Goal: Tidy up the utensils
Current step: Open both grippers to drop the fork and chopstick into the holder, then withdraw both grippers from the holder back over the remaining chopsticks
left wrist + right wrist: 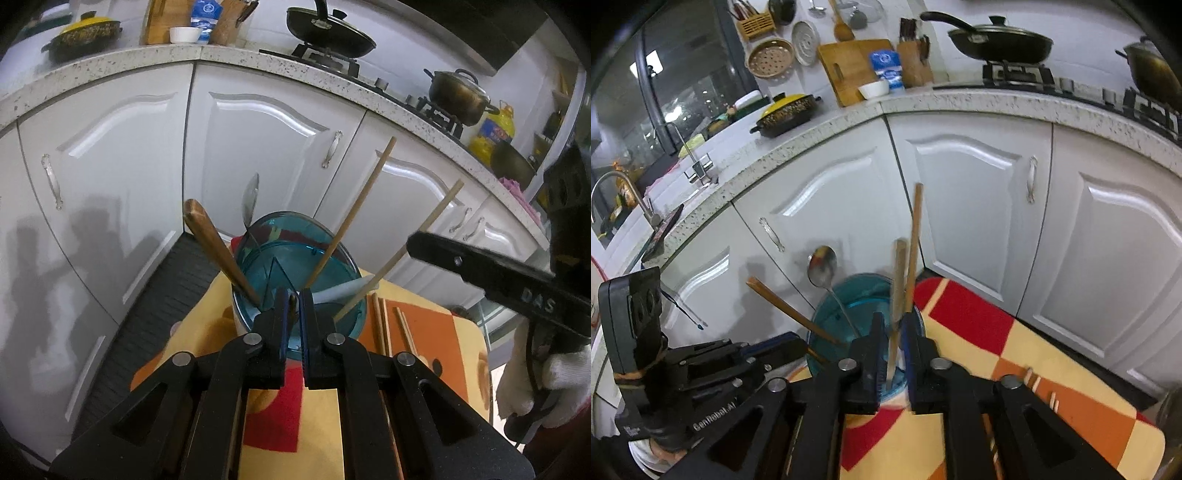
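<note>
A clear teal holder (pixel 295 254) stands on the yellow, red and orange cloth (pixel 332 410). Leaning in it are a wooden-handled utensil (pixel 207 236), a metal spoon (pixel 251 199), a chopstick (pixel 351 214) and a white piece (pixel 343 291). My left gripper (pixel 293 295) hangs over the holder's near rim, shut on a thin dark brown stick (pixel 293 302). My right gripper (pixel 892 321) is open above the holder. A pale chopstick (pixel 897 288), blurred, stands between its fingers with gaps on both sides. Its low end is inside the holder.
Several chopsticks (pixel 382 325) lie on the cloth right of the holder. White cabinet doors (pixel 258 147) and a speckled counter (pixel 110 66) with pans rise behind. A dark ribbed mat (pixel 166 295) lies left of the table. A white-gloved hand (pixel 546 380) holds the right gripper.
</note>
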The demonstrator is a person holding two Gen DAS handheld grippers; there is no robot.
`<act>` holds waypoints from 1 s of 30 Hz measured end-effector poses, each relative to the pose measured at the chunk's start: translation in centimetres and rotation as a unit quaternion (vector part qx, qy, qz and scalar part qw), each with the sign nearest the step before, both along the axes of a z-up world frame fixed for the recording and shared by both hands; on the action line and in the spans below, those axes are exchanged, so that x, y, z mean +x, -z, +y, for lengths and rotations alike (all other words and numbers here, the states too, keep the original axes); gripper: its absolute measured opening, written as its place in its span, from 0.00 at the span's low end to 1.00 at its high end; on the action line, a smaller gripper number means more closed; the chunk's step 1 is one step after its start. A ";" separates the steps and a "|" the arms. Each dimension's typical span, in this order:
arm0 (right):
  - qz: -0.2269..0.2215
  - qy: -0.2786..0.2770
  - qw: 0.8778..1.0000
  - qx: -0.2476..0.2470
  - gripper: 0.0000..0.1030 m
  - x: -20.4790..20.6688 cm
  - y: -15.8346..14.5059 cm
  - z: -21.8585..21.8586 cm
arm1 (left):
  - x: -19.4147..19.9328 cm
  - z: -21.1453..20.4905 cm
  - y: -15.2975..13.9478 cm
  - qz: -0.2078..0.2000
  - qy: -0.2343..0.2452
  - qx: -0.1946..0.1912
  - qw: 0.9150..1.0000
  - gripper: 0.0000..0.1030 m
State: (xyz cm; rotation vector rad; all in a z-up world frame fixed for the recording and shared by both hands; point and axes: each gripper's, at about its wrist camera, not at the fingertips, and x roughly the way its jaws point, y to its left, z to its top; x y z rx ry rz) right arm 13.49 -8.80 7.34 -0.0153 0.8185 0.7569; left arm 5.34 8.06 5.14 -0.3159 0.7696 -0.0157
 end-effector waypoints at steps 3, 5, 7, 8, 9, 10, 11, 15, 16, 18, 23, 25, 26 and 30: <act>0.012 0.004 1.000 0.014 0.26 -0.3 0.3 -1.2 | -0.3 0.1 -0.1 0.005 -0.004 -0.006 1.000 0.07; 0.014 0.006 1.000 0.014 0.26 -0.6 0.4 -1.7 | -0.5 0.2 -0.2 0.007 -0.006 -0.010 1.000 0.14; 0.018 0.009 1.000 0.011 0.27 -0.9 0.7 -2.3 | -0.9 0.3 -0.3 0.006 -0.008 -0.015 1.000 0.23; 0.019 0.010 1.000 0.011 0.27 -1.1 0.8 -2.5 | -1.0 0.2 -0.4 0.006 -0.008 -0.017 1.000 0.26; 0.021 0.013 1.000 0.010 0.27 -1.3 1.0 -2.8 | -1.2 0.2 -0.5 0.005 -0.009 -0.019 1.000 0.28; 0.022 0.013 1.000 0.010 0.27 -1.5 1.0 -2.9 | -1.5 0.1 -0.7 0.003 -0.008 -0.020 1.000 0.29; 0.022 0.014 1.000 0.009 0.27 -1.8 1.1 -3.0 | -1.7 0.0 -0.8 0.002 -0.008 -0.019 1.000 0.32; 0.016 0.015 1.000 0.000 0.30 -2.8 1.3 -3.3 | -2.7 -0.5 -1.4 -0.004 -0.009 -0.017 1.000 0.39; 0.013 0.016 1.000 -0.004 0.31 -3.0 1.3 -3.4 | -2.9 -0.6 -1.6 -0.007 -0.009 -0.016 1.000 0.39; 0.010 0.017 1.000 -0.009 0.32 -3.6 1.5 -3.5 | -3.3 -0.9 -1.7 -0.009 -0.009 -0.011 1.000 0.39; 0.011 0.026 0.999 -0.016 0.33 -4.4 1.8 -4.1 | -3.9 -2.1 -1.7 -0.007 -0.002 0.002 1.000 0.39; 0.011 0.030 0.999 -0.020 0.33 -4.8 2.0 -4.6 | -4.2 -2.5 -1.8 -0.010 0.000 0.004 1.000 0.39; 0.011 0.031 0.999 -0.021 0.33 -4.8 1.9 -4.7 | -4.3 -2.8 -1.8 -0.012 0.001 0.007 1.000 0.39; 0.011 0.043 0.999 -0.024 0.33 -5.3 2.1 -5.8 | -4.6 -4.3 -1.6 -0.014 0.014 0.020 1.000 0.39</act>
